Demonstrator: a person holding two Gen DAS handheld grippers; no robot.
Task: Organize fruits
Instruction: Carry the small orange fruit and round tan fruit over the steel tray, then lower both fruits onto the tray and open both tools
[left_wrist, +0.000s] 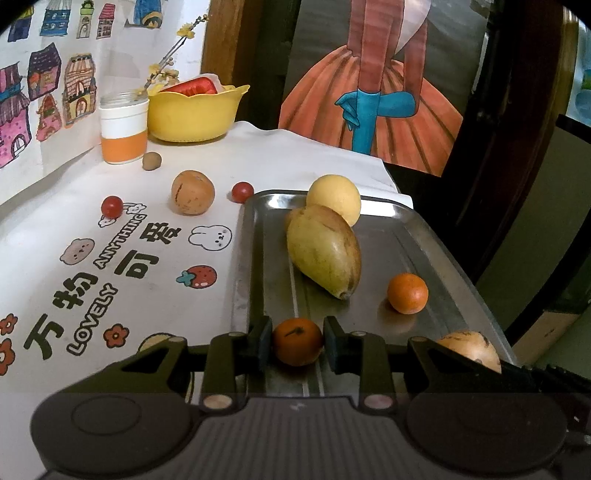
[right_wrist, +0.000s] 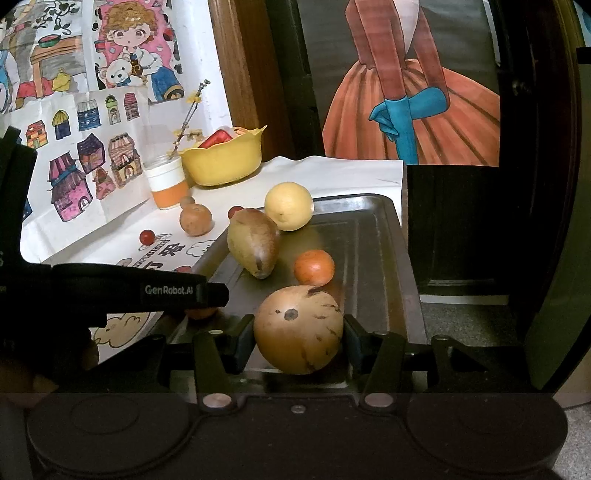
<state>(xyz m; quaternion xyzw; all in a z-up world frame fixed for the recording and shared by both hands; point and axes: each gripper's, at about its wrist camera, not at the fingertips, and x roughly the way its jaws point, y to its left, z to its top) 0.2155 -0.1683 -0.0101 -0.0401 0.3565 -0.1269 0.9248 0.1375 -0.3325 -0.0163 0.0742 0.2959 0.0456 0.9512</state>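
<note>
Left gripper (left_wrist: 297, 341) sits closed around a small orange citrus (left_wrist: 297, 341) – both pads touch its sides, at the near end of the metal tray (left_wrist: 373, 236). Whether the fruit rests on the tray floor or is lifted just clear of it cannot be told.

Right gripper (right_wrist: 298, 330) is clamped on a round tan fruit with dark streaks (right_wrist: 298, 330), jaws spread wide and pads pressed against both flanks, also over the tray's near end. In the left wrist view the same fruit shows at the tray's near right corner, partly hidden behind the gripper linkage. In the right wrist view the left gripper's black body, marked GenRobot.AI, crosses from the left over the tray's near left edge.

On the tray, further in:
- a second small orange citrus (left_wrist: 407, 293), toward the right side
- a long yellow-green mango-like fruit (left_wrist: 324, 251) in the middle
- a pale yellow round fruit (left_wrist: 334, 199) at the far edge, touching the long one

Off the tray, on the printed white tablecloth (left_wrist: 122, 266) to its left – a tan round fruit (left_wrist: 192, 192), two cherry tomatoes (left_wrist: 242, 192) (left_wrist: 112, 206), and a small brown nut-like fruit (left_wrist: 151, 161). Behind them, against the drawing-covered wall: an orange-and-white jar (left_wrist: 123, 127) holding a flower sprig, and a yellow bowl (left_wrist: 195, 114) with something red in it.
</note>
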